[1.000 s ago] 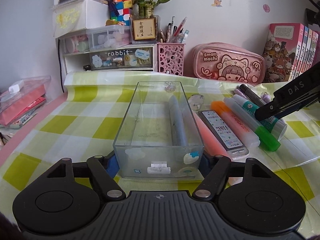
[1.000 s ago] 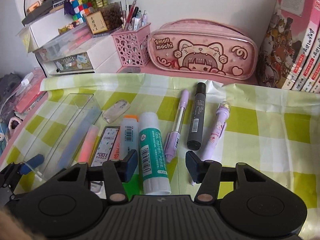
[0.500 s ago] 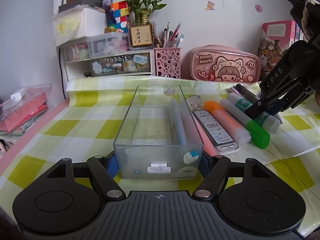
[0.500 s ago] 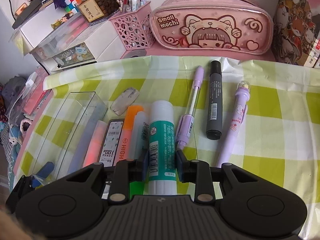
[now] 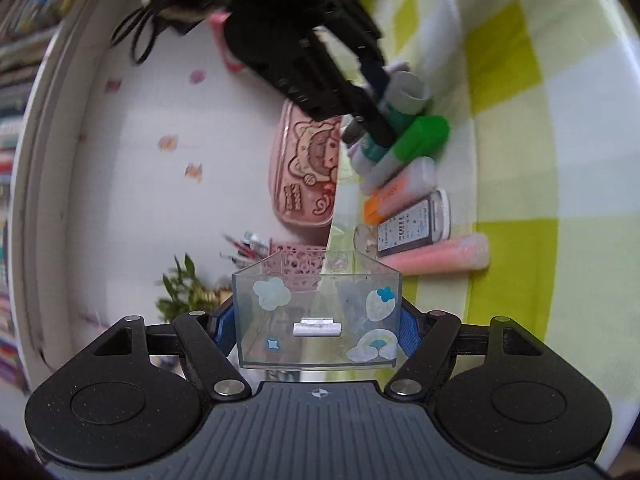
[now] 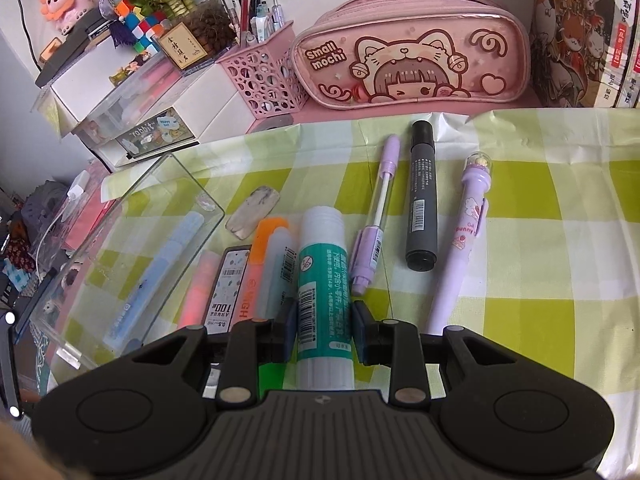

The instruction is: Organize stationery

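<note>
My left gripper is shut on the near end of the clear plastic box and has it tipped hard onto its side, lifted. The box also shows in the right wrist view, tilted, with a pale blue pen inside. My right gripper is shut on the teal glue stick, which lies among the highlighters on the checked cloth. In the left wrist view the right gripper holds the glue stick.
Beside the glue stick lie an orange highlighter, a lead case, a pink highlighter, an eraser, a purple pen, a black marker and a bunny pen. A pink pencil case and a pen basket stand behind.
My left gripper has rolled and lifted the clear box, so its view is turned sideways. My right gripper stays shut on the glue stick after closing on it.
</note>
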### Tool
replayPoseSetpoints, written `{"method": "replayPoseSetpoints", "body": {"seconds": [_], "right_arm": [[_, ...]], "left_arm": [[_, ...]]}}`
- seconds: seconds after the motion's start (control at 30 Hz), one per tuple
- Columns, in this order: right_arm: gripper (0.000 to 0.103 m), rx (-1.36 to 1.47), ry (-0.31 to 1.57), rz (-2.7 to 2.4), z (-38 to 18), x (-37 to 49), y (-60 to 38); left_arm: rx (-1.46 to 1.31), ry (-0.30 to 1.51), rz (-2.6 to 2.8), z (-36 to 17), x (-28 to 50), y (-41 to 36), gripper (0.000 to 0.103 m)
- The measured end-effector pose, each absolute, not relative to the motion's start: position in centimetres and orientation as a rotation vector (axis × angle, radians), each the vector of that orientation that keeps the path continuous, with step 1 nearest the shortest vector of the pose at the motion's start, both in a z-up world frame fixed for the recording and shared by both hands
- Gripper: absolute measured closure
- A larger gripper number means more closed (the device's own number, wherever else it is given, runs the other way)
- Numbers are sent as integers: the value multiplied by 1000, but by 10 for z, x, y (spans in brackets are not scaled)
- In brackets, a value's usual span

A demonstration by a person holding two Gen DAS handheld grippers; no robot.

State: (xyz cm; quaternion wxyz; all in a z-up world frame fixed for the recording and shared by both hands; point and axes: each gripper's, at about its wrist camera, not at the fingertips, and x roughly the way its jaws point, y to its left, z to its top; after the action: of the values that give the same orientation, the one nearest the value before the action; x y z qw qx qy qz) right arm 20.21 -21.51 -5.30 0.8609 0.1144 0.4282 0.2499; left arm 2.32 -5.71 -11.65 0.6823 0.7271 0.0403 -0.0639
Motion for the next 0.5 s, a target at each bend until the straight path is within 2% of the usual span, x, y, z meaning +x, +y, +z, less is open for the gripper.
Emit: {"method": "replayPoseSetpoints", "body": {"seconds": [0.07,0.27,0.4,0.5], "right_arm": [[93,272,898,523,-54,201,-218],[93,342,879,550,-61,198,-226],[93,347,862,552,-56,198,-232],[93,368,834,554,-50,194,-238]], "left_arm": [[1842,50,-220,-124,20,-47,31],[2134,-78,-158,-153,27,-34,31],[1959,7,-164,-146,27,-43,31],[1513,155,-101,-111,42,-55,31]]}}
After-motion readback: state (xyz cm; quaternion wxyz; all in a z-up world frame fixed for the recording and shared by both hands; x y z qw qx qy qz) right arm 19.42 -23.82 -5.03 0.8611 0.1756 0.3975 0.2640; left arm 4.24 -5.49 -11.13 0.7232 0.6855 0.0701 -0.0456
